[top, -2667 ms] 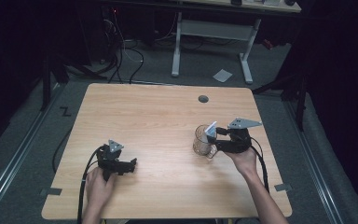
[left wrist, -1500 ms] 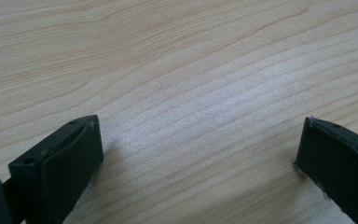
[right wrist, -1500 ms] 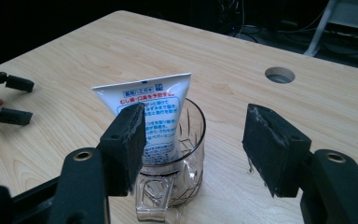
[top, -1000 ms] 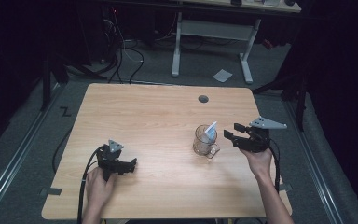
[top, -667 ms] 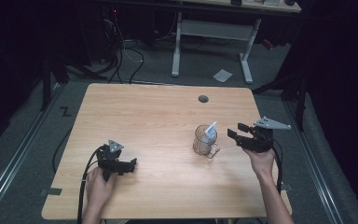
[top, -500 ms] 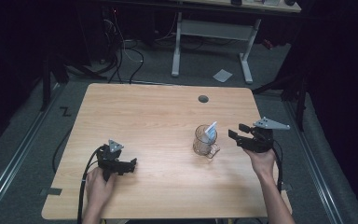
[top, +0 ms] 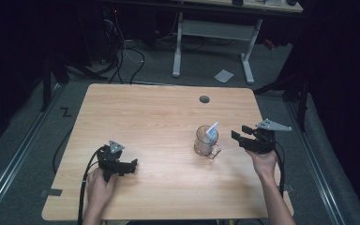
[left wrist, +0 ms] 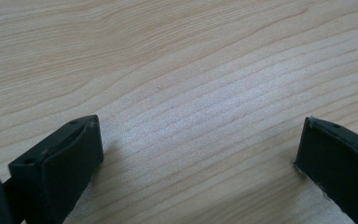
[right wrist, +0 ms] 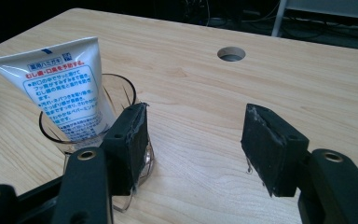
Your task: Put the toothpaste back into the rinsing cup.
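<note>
Item: tube (top: 212, 131) standing tilted in glass mug (top: 204, 142) mid-table, released since earlier frames; right gripper (top: 240, 133) withdrawn just beside it, jaws apart and empty; left gripper (top: 132, 165) resting on table (top: 145, 112), jaws apart; placement judged complete.

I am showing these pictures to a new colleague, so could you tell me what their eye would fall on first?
Most likely the clear cup right of the table's middle, with a white tube printed in blue and red standing tilted in it. Next, the right gripper just right of the cup, jaws open and holding nothing. The left gripper sits near the front left, also open over bare wood.
</note>
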The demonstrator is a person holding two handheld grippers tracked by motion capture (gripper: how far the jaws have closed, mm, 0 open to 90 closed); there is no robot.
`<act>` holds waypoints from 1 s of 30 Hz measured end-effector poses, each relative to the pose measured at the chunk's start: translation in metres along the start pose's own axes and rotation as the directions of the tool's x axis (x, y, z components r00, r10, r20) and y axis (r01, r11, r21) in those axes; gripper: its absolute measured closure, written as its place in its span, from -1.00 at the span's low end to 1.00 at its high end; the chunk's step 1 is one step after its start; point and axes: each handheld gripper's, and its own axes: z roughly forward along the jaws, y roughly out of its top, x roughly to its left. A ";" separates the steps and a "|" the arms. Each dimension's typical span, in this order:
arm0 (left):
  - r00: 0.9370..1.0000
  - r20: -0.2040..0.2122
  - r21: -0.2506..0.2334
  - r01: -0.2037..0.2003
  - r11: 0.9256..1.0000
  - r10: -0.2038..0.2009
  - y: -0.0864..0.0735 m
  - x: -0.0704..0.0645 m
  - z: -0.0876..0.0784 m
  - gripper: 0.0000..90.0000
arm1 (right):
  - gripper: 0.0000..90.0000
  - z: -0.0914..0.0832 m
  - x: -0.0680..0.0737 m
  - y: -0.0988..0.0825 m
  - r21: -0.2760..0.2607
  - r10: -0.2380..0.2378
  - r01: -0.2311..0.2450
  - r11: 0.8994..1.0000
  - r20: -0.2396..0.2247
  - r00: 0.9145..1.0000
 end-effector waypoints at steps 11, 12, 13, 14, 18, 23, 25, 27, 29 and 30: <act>1.000 0.000 0.000 0.000 1.000 0.000 0.000 0.000 0.000 -0.98 | -0.08 0.002 -0.008 -0.011 0.029 0.023 -0.024 0.999 0.024 0.999; 1.000 0.000 0.000 0.000 1.000 0.000 0.000 0.000 0.000 -0.98 | -0.08 0.003 -0.009 -0.013 0.029 0.022 -0.023 0.999 0.025 0.999; 1.000 0.000 0.000 0.000 1.000 0.000 0.000 0.000 0.000 -0.98 | -0.08 0.003 -0.009 -0.014 0.030 0.028 -0.029 0.999 0.026 0.999; 1.000 0.000 0.000 0.000 1.000 0.000 0.000 0.000 0.000 -0.98 | -0.08 0.004 -0.010 -0.015 0.033 0.027 -0.028 0.999 0.027 0.999; 1.000 0.000 0.000 0.000 1.000 0.000 0.000 0.000 0.000 -0.98 | -0.08 0.005 -0.013 -0.020 0.039 0.042 -0.043 0.998 0.029 0.999; 1.000 0.000 0.000 0.000 1.000 0.000 0.000 0.000 0.000 -0.98 | -0.08 0.007 -0.015 -0.024 0.046 0.050 -0.051 0.998 0.032 0.998; 1.000 0.000 0.000 0.000 1.000 0.000 0.000 0.000 0.000 -0.98 | -0.07 0.008 -0.015 -0.025 0.052 0.052 -0.053 0.997 0.033 0.998; 1.000 0.000 0.000 0.000 1.000 0.000 0.000 0.000 0.000 -0.98 | -0.07 0.010 -0.014 -0.026 0.059 0.047 -0.049 0.997 0.038 0.998; 1.000 0.000 0.000 0.000 1.000 0.000 0.000 0.000 0.000 -0.98 | -0.06 0.013 -0.014 -0.029 0.068 0.049 -0.051 0.996 0.042 0.998; 1.000 0.000 0.000 0.000 1.000 0.000 0.000 0.000 0.000 -0.98 | -0.06 0.013 -0.014 -0.030 0.071 0.049 -0.051 0.996 0.042 0.998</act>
